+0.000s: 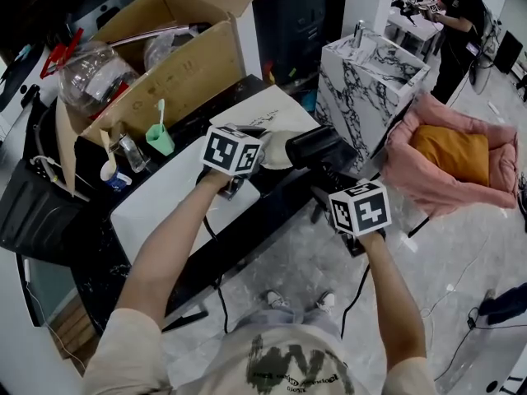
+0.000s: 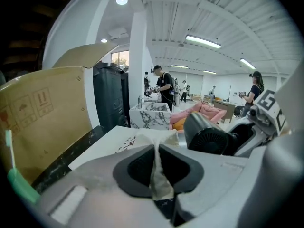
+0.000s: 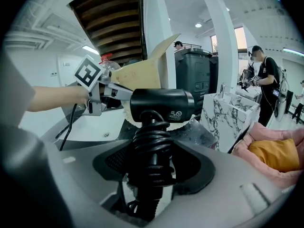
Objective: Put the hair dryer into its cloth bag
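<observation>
My left gripper (image 2: 156, 167) is shut on a fold of the off-white cloth bag (image 2: 159, 137), whose fabric runs up between the dark pads. In the head view the bag (image 1: 278, 149) hangs from the left gripper (image 1: 257, 158) above the white board. The black hair dryer (image 3: 161, 106) stands upright in my right gripper (image 3: 152, 170), which is shut on its handle with the cord wound round it. The dryer's barrel (image 1: 317, 145) points at the bag from the right and almost touches its mouth. The rear grille of the dryer (image 2: 209, 137) shows beside the cloth.
A white board (image 1: 165, 200) lies on the black table (image 1: 272, 200). An open cardboard box (image 1: 177, 72) full of clutter stands behind it, with a green toothbrush cup (image 1: 160, 138) in front. A marble-patterned cabinet (image 1: 370, 85) and a pink pet bed (image 1: 449, 159) sit to the right.
</observation>
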A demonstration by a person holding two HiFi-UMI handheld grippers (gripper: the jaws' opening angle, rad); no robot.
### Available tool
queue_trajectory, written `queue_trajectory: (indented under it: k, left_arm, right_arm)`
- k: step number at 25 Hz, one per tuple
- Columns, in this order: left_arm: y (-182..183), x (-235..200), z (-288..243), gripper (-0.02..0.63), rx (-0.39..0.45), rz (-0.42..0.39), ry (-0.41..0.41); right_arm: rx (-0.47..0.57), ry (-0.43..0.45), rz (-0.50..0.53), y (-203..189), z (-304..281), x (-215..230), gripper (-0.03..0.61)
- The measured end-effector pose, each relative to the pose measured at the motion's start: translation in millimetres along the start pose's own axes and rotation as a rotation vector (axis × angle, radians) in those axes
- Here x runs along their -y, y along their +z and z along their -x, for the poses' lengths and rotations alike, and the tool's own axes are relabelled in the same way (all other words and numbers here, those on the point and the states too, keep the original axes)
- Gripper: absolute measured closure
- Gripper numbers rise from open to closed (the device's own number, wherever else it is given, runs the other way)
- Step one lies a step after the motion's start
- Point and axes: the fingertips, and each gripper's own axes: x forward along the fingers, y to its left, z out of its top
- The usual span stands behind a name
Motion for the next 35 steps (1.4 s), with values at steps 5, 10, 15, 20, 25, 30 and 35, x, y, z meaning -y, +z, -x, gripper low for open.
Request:
queue_trajectory:
  k: [5,10,15,20,25,30,35]
  left_arm:
    - [10,-3,1,0.58,0.042,0.074,-0.011]
    - [28,-2,5,0.58,0.11,0.09,-0.004]
    - [39,3,7,0.58,0.145,0.074,-0.007]
    - [36,9,7,0.58,0.138,0.045,-0.023]
    - [32,14,7,0.58,0.126,0.016,-0.051]
    - [27,14,10,0.581,0.111,-0.004,-0.082]
    - [23,18,12,0.581,0.099,-0.022,-0.117]
  right_arm:
    - [-0.012,0.012,0.001,-2,3,-2,0.322]
    - [-0.045,0.035,-0.002,-10,0,-5,0.322]
    - [-0.077,0.079,-0.029,-16,-6,-11,0.322]
    - [-0.097,0.124,-0.075,-19,-15,-19,0.322]
    - [-0.123,0.111,-0.066,-20,-24,-18,0.322]
    - [-0.147,0.109,-0.043,-14,-33,-17,0.322]
    - [-0.167,0.109,-0.019,-6,-41,-14,0.322]
